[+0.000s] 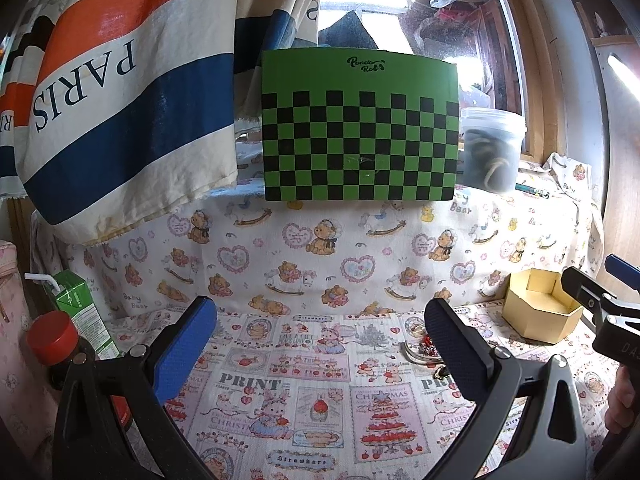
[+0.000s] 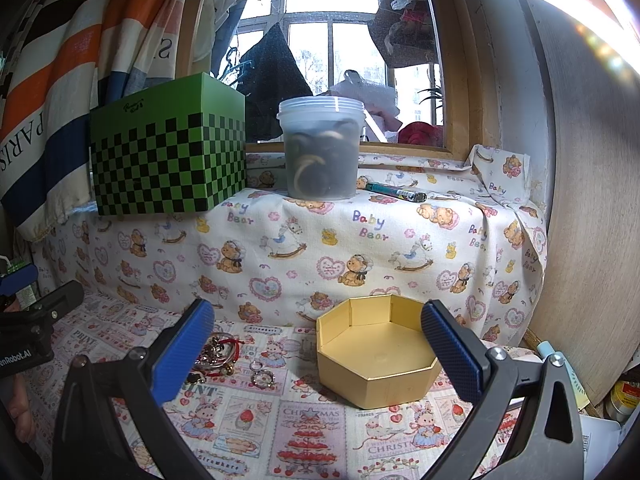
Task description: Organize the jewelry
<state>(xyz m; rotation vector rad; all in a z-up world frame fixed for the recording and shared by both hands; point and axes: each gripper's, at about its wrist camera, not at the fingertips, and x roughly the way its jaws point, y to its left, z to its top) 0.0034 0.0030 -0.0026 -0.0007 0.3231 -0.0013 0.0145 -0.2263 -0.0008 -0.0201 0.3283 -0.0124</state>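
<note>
An open, empty gold octagonal box [image 2: 376, 356] sits upright; at its nine o'clock lies a jewelry pile [image 2: 224, 354] with a red cord.

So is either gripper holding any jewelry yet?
No. The left gripper and right gripper are both open and empty; the jewelry lies on the table beside the gold box.

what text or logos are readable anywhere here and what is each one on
"PARIS": on the striped hanging cloth, turned sideways.
"Baby Bear": repeated on the teddy-print cloth over the ledge.
"PRINT", "CHRISTMAS", "Strawberr…": on the patchwork tablecloth.
Script logo on the green checkered box: too stylised to read surely.
"…nRobot.AI": on the left gripper's body, cut off, seen from the right wrist.
Green drink carton: print too small.
</note>
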